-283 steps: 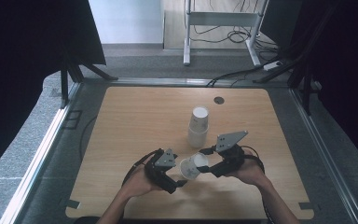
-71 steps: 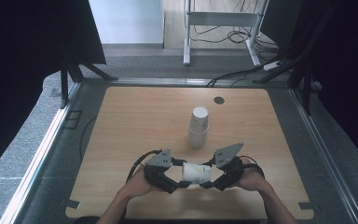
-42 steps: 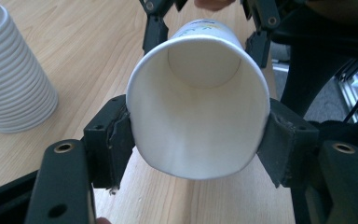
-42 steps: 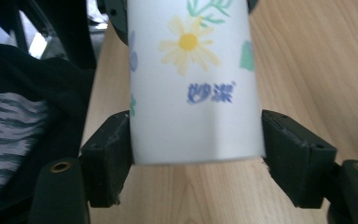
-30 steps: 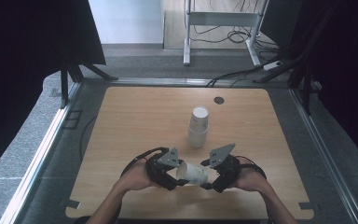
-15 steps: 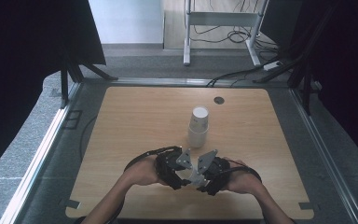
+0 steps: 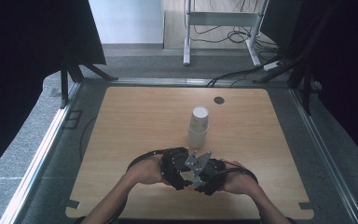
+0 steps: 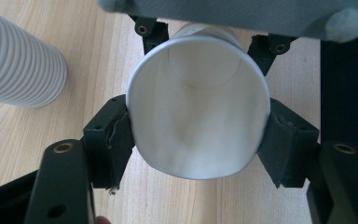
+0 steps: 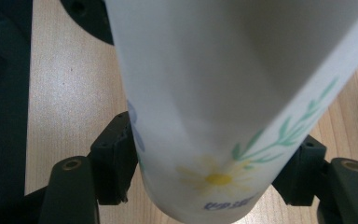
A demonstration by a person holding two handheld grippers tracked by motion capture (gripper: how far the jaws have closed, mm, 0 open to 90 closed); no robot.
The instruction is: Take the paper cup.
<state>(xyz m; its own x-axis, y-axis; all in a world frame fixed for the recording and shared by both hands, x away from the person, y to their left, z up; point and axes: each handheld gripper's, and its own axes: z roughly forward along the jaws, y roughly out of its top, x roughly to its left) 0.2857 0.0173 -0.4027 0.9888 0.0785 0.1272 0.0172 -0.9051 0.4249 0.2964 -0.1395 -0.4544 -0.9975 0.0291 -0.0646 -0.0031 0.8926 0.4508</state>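
Cup hangs just this side of the cup stack, above the desk, both hand-held grippers clamped on it; judged best eased apart gently, without crushing.

One loose paper cup, one cup stack of perhaps many, two tools, one table

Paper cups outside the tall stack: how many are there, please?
1 that I can see: a daisy-printed cup, gripped near its mouth by the left tool and near its base by the right tool. A second, nested one could be hidden.
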